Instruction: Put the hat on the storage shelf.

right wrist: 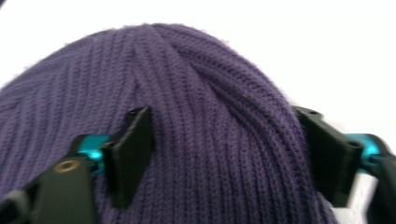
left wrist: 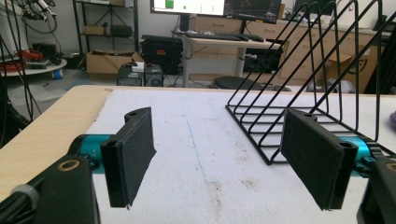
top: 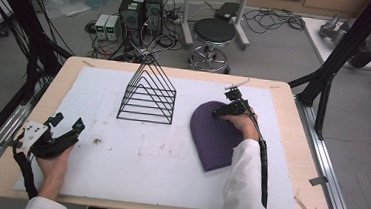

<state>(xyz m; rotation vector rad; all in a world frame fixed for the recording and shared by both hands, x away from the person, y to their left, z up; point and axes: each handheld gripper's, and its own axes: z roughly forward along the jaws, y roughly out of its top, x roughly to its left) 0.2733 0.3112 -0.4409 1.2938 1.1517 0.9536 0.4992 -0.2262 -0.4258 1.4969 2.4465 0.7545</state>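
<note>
Beanie (top: 213, 137), purple knit, lies flat on white foam mat (top: 132, 175), right-centre of table, crown end away from person. R gripper (top: 221, 112) over crown, jaws spread wide, straddling knit; not clamped. L gripper (top: 66, 123) at mat's left edge, jaws wide, nothing between. Wire rack (top: 148, 94) upright behind centre, left of beanie, apart from it; slots hold nothing.

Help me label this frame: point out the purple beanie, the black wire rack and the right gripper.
purple beanie (top: 214, 142): high view, on its flat knitted body.
black wire rack (top: 148, 97): high view, on its front triangular wires.
right gripper (right wrist: 224, 154): right gripper view, midway between its open jaws.
</note>
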